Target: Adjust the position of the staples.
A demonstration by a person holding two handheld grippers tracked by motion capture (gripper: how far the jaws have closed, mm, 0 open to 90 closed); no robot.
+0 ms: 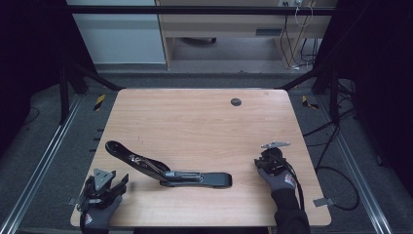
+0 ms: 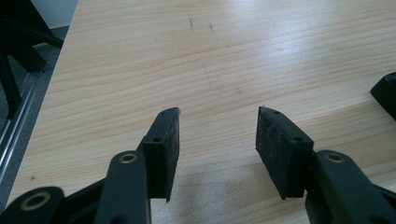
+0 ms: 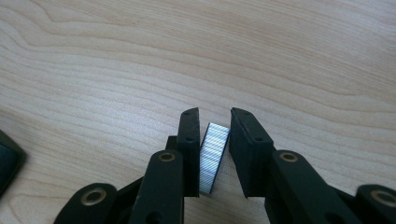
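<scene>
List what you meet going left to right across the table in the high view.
Left gripper, jaws open with nothing between them → black stapler lying opened out flat → right gripper, with a strip of staples between its pads; table beneath them all.

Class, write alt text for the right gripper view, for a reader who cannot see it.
A silver strip of staples stands on edge between the two black pads of the right tongs, which look closed on it. Beneath lies a pale wooden table, and a black object's corner shows at the left edge.
</scene>
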